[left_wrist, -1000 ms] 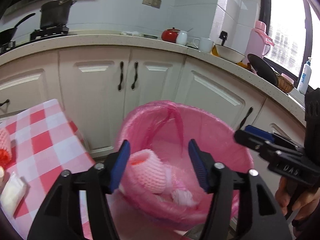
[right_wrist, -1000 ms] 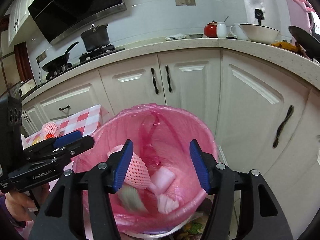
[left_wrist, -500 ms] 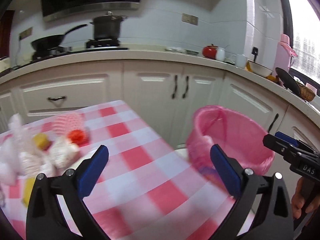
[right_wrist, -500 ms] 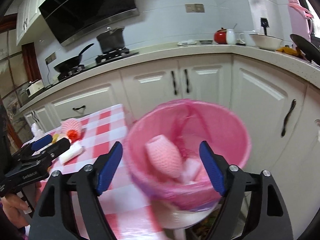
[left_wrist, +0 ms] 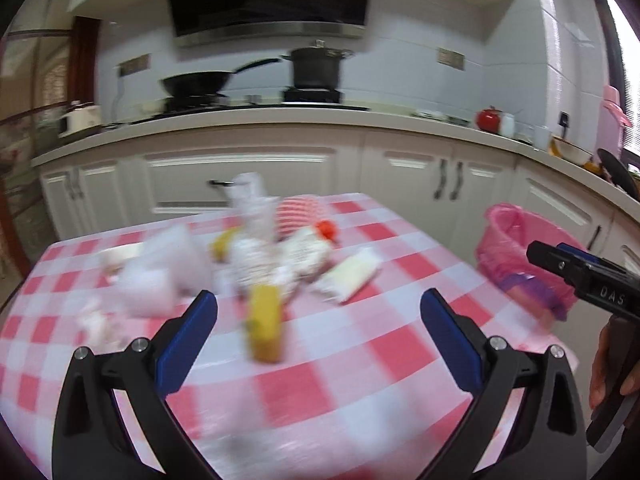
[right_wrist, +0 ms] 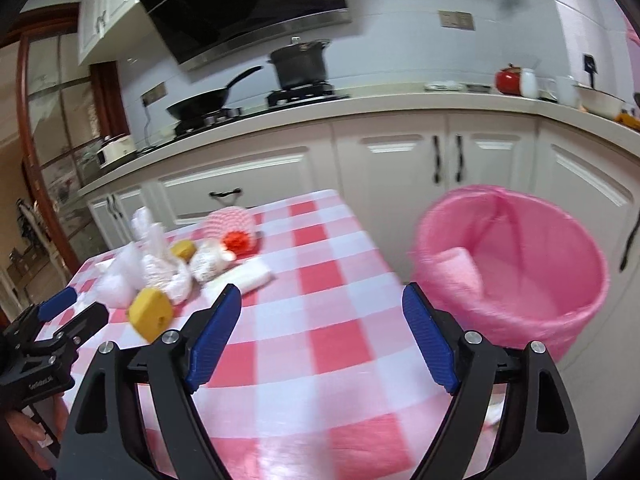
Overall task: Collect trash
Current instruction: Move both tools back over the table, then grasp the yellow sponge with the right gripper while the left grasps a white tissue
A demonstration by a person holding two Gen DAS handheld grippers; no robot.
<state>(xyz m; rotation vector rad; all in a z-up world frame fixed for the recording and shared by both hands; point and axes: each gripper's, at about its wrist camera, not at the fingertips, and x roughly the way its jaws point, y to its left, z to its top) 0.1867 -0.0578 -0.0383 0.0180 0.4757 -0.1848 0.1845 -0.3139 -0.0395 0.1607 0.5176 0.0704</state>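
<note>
A pile of trash lies blurred on the red-and-white checked table (left_wrist: 360,380): a yellow sponge (left_wrist: 264,320), a white packet (left_wrist: 352,276), clear plastic bags (left_wrist: 160,276) and a pink foam net (left_wrist: 298,210) beside a red bit. My left gripper (left_wrist: 319,300) stands wide open above the table, just short of the sponge, with nothing between its fingers. My right gripper (right_wrist: 322,292) is open too, over bare tablecloth (right_wrist: 320,360) between the pile (right_wrist: 168,276) and the pink-lined bin (right_wrist: 520,264). A pink foam net (right_wrist: 458,268) lies inside the bin.
White cabinets (right_wrist: 392,160) and a counter run behind the table, with a wok (right_wrist: 200,102) and a black pot (right_wrist: 300,64) on the stove. The bin (left_wrist: 524,248) stands off the table's right edge. The person's hands hold each gripper handle at the frame sides.
Both grippers have swung left from over the bin to over the table, and their jaws have spread wider. The foam nets that were between the fingers are no longer there.
</note>
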